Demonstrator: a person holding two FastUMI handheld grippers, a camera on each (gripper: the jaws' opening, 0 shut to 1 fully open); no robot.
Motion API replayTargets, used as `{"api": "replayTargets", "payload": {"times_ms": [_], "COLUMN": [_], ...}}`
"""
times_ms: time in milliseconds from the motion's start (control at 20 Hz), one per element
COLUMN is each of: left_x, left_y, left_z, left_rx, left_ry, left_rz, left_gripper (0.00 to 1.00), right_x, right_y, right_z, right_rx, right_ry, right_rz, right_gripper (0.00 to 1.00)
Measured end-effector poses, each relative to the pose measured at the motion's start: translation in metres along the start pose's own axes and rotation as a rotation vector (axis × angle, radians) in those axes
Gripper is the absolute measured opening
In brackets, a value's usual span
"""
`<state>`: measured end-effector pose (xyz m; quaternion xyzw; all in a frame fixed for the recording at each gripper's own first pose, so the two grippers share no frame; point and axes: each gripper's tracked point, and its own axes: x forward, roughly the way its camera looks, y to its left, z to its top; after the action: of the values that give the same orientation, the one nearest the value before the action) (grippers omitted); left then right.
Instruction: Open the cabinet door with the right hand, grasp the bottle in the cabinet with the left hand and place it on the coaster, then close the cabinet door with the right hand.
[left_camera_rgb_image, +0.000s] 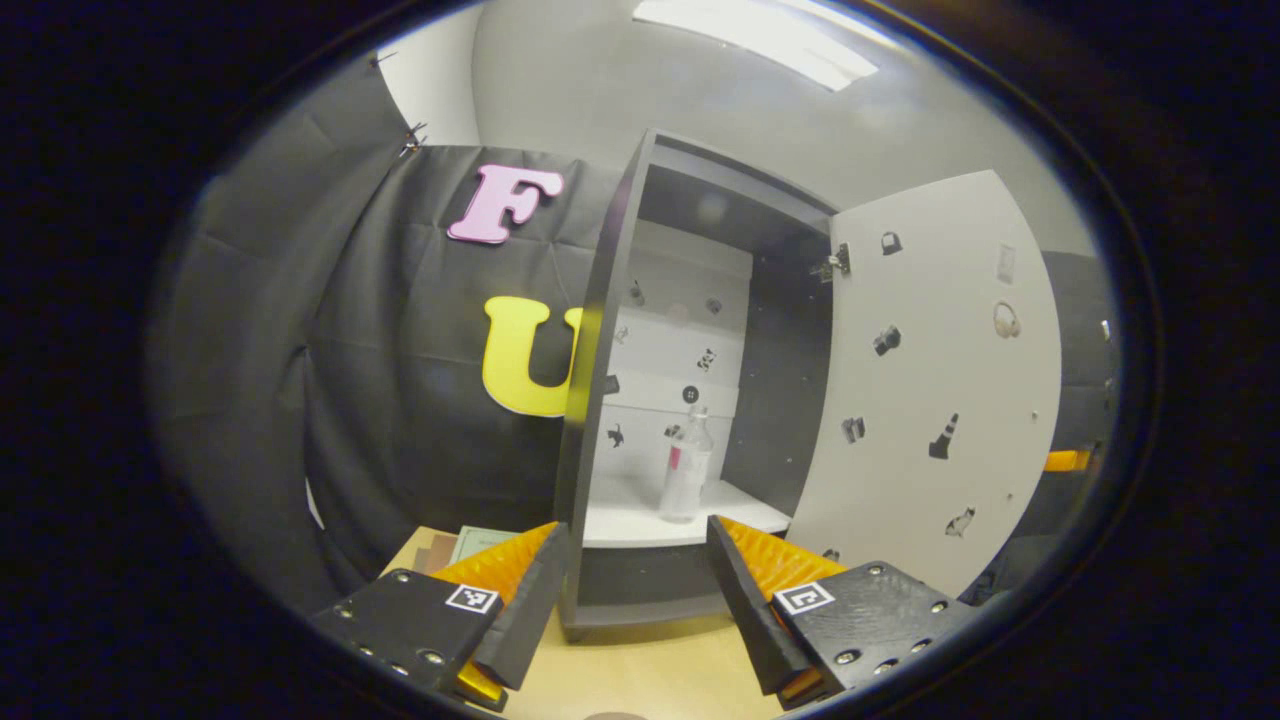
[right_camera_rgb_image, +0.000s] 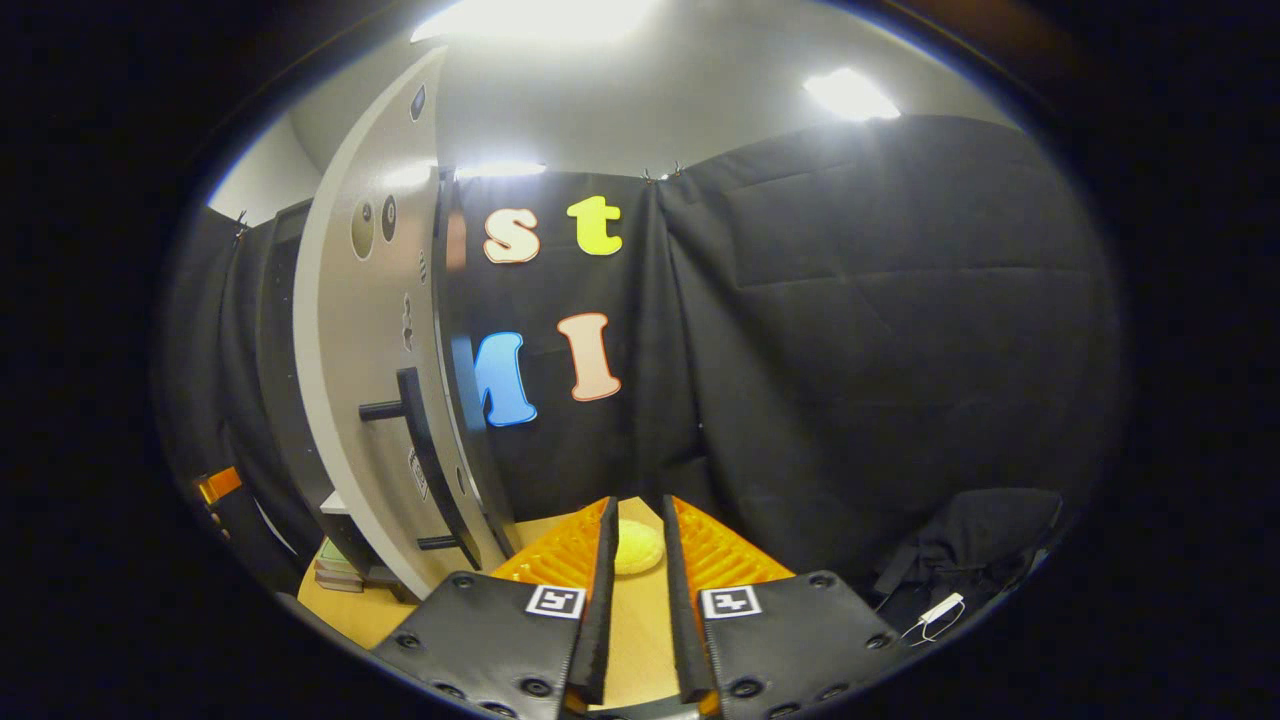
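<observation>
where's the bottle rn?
In the left gripper view the bottle stands upright on the white shelf inside the open cabinet, toward the shelf's right, ahead of the open left tool.

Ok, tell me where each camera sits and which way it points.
Left gripper view: rides on the left gripper, facing the open cabinet with the bottle on its shelf; its own two fingers show spread apart at the bottom.
Right gripper view: rides on the right gripper, facing the black cloth wall past the door's outer face, with the coaster between its fingers, which stand slightly apart.
Both share the cabinet door and the table.
</observation>
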<state>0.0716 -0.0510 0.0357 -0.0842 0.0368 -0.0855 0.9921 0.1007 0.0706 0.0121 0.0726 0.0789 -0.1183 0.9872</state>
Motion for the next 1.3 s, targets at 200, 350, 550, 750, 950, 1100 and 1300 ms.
{"api": "replayTargets", "payload": {"times_ms": [200,350,550,750,950,1100,1300], "left_x": [0.057,0.101,0.155,0.207,0.248,0.272,0.302], "left_y": [-0.008,-0.016,-0.041,-0.058,-0.065,-0.070,-0.068], "left_z": [0.019,0.028,0.024,0.000,-0.021,-0.035,-0.054], "left_rx": [0.007,0.025,0.057,0.038,0.063,0.090,0.107], "left_ry": [-0.009,0.000,0.011,0.041,0.083,0.106,0.134], "left_rz": [-0.001,-0.006,-0.041,-0.061,-0.058,-0.064,-0.055], "left_gripper": [0.82,0.82,0.82,0.84,0.84,0.84,0.84], "right_x": [0.045,0.073,0.115,0.143,0.167,0.184,0.206], "right_y": [-0.015,-0.015,-0.020,-0.026,-0.040,-0.046,-0.049], "right_z": [-0.003,-0.003,-0.012,-0.019,-0.031,-0.035,-0.040], "right_rx": [-0.025,0.007,0.004,-0.023,-0.039,-0.031,-0.023], "right_ry": [0.019,0.014,0.041,0.061,0.105,0.128,0.147], "right_rz": [-0.014,0.014,0.024,0.020,-0.001,-0.012,-0.022], "right_gripper": [0.49,0.77,1.00,0.98,0.98,0.98,0.98]}}
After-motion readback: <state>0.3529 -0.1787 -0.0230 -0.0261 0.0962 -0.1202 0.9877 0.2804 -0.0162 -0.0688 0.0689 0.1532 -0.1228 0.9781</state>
